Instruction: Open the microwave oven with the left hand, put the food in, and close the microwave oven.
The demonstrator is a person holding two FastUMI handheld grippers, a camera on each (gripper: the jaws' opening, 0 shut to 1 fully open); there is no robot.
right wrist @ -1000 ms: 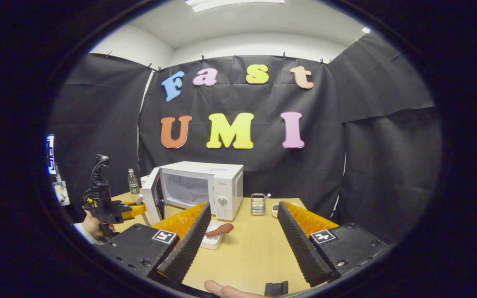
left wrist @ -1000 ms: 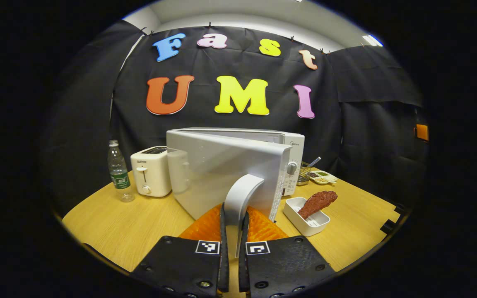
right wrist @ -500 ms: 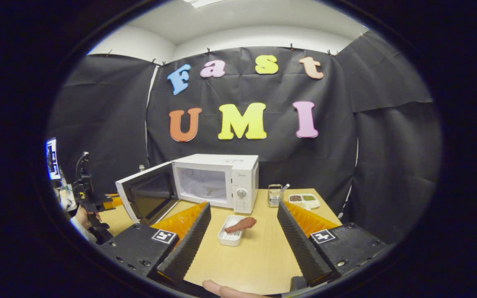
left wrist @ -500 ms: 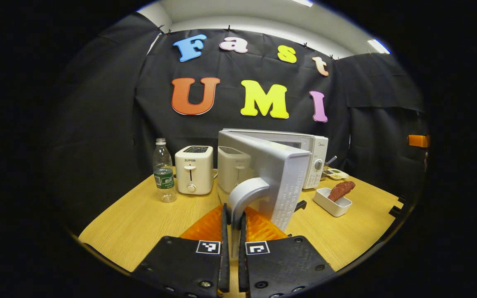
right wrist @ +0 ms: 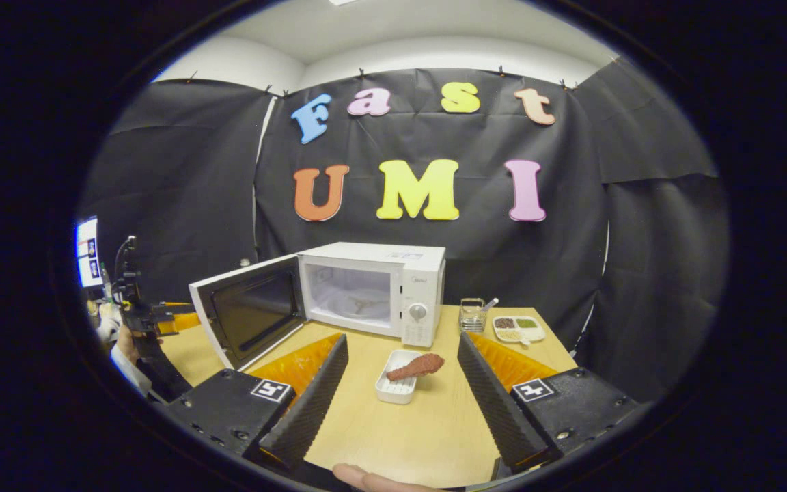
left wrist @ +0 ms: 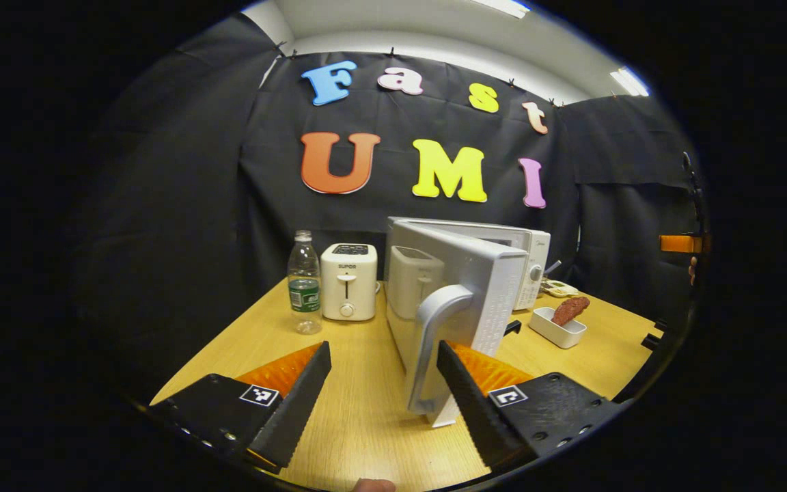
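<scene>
Microwave (right wrist: 369,290) door (right wrist: 246,318) swung wide, cavity exposed, so opening looks done. My left tongs (left wrist: 383,383) are spread wide and empty, door handle (left wrist: 434,342) just inside the gap beside one finger, not gripped. My right tongs (right wrist: 400,389) also gape wide, holding nothing, aimed at the food (right wrist: 415,367) lying across its white tray (right wrist: 397,387) on the tabletop (right wrist: 400,437) in front of the microwave. Next I'd back the left clear of the door, drop the right around the tray, close firmly, carry level into the cavity.
</scene>
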